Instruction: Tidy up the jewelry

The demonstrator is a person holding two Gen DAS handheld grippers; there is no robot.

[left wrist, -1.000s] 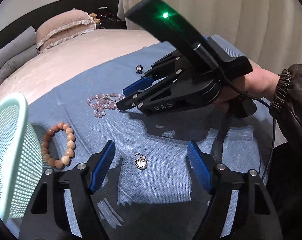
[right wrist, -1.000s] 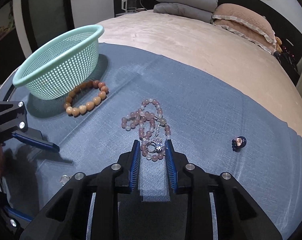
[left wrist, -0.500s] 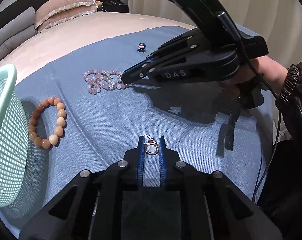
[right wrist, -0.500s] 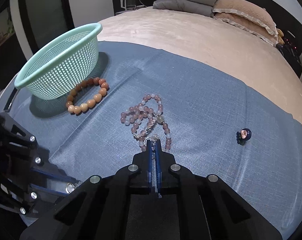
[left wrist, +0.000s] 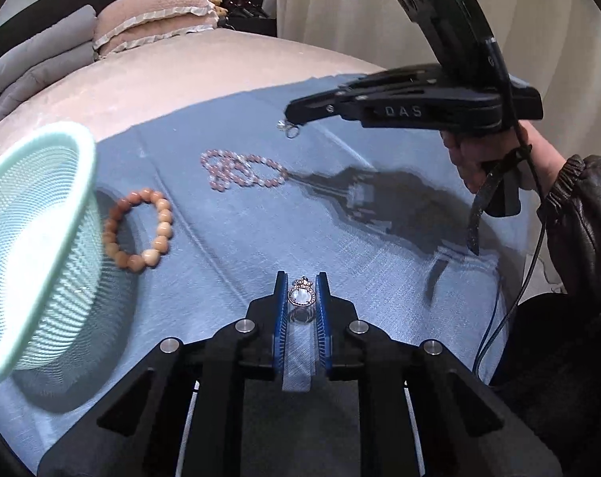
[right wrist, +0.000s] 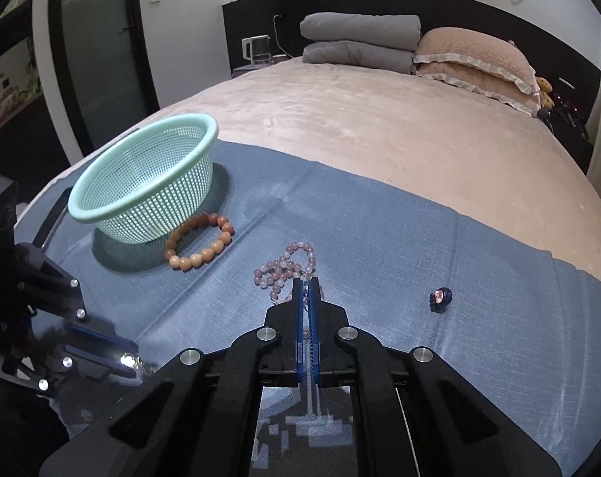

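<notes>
My left gripper (left wrist: 302,280) is shut on a silver oval pendant (left wrist: 301,297) and holds it above the blue cloth (left wrist: 340,246); the pendant also glints in the right wrist view (right wrist: 128,361). My right gripper (right wrist: 307,284) is shut on a small silver ring (left wrist: 289,128), lifted above the cloth; the ring is barely seen between its jaws. A pink bead necklace (left wrist: 240,169) (right wrist: 284,270) and an orange bead bracelet (left wrist: 141,234) (right wrist: 199,246) lie on the cloth. A mint mesh basket (left wrist: 26,238) (right wrist: 141,183) stands at the left.
A small dark blue figurine charm (right wrist: 440,298) lies on the cloth to the right. The cloth covers the foot of a beige bed (right wrist: 380,127) with pillows (right wrist: 471,59) and folded grey blankets (right wrist: 360,39). A curtain (left wrist: 360,12) hangs behind.
Both grippers shut on their pieces and rose: the left lifted the pendant, the right lifted the ring off the pink necklace, which stayed on the cloth.
</notes>
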